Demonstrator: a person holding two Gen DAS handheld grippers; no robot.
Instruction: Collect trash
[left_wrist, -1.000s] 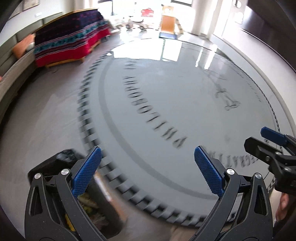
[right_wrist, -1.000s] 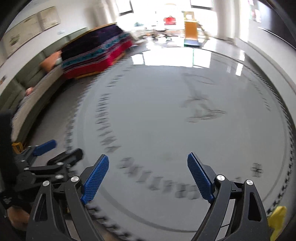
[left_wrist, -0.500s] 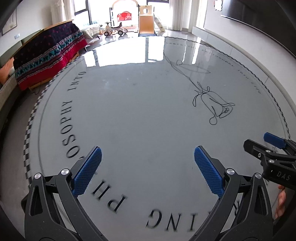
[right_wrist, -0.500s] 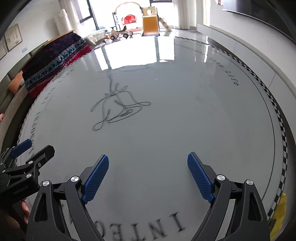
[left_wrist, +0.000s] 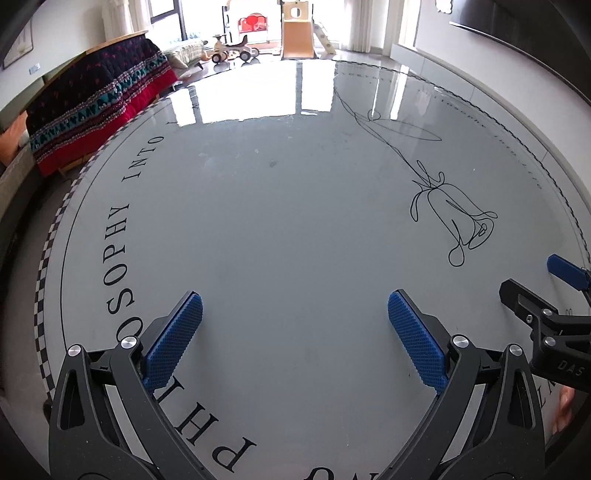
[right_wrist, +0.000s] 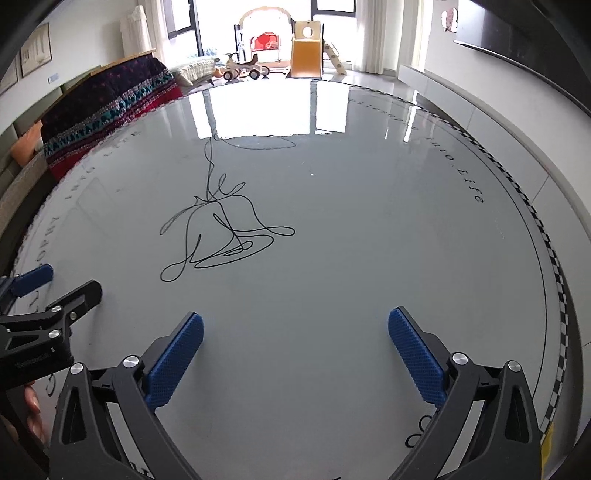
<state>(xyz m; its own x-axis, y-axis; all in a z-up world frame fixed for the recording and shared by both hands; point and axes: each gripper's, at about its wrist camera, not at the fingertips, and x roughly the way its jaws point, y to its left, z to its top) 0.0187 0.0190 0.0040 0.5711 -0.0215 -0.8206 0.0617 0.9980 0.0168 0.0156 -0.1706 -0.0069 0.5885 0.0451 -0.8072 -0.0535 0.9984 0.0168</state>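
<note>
My left gripper (left_wrist: 295, 295) hangs open over the round grey table (left_wrist: 295, 206), tilted down at its printed letters, with nothing between the blue pads. My right gripper (right_wrist: 295, 314) is beside it over the same table (right_wrist: 351, 240); its jaws are opening and nothing is between them. Each gripper shows in the other's view: the right gripper (left_wrist: 532, 273) at the right edge, the left gripper (right_wrist: 70, 278) at the left edge. A small yellow piece (right_wrist: 549, 439) shows past the table rim at the lower right; what it is I cannot tell.
A line drawing of a bell (right_wrist: 221, 236) and a checkered border (left_wrist: 48, 280) are printed on the glossy top. A seat under a red and dark patterned blanket (left_wrist: 96, 99) stands at the far left. A toy slide (right_wrist: 306, 55) and ride-on toys stand by the windows.
Both views swung from a blurred sweep along the table's left edge to a steady look across its top. A dark bin at the left wrist view's lower left left the picture. The right jaws widened slightly.
</note>
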